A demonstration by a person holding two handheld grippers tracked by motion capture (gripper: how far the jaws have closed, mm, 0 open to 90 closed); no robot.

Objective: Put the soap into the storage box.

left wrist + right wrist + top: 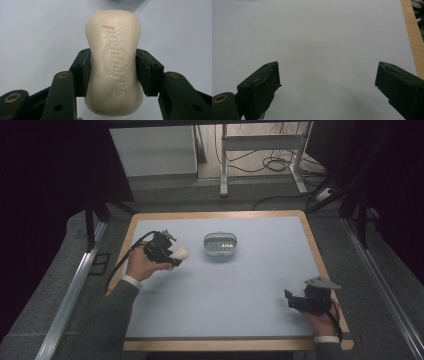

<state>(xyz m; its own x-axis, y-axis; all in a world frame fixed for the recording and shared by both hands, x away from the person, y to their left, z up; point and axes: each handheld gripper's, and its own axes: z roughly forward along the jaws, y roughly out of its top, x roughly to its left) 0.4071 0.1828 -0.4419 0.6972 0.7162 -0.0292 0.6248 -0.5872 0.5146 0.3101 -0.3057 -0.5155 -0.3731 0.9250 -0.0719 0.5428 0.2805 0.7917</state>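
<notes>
Already I have the soap bar point(113, 65) pinched at its waist in my left gripper point(172, 254), lifted just left of the grey soap dish point(220, 245) where it must probably go, while my right gripper point(327, 85) rests spread and empty.

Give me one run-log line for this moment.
left gripper: shut on soap bar, held above mat | right gripper: open, empty | soap dish: on mat, beside the soap bar
</notes>
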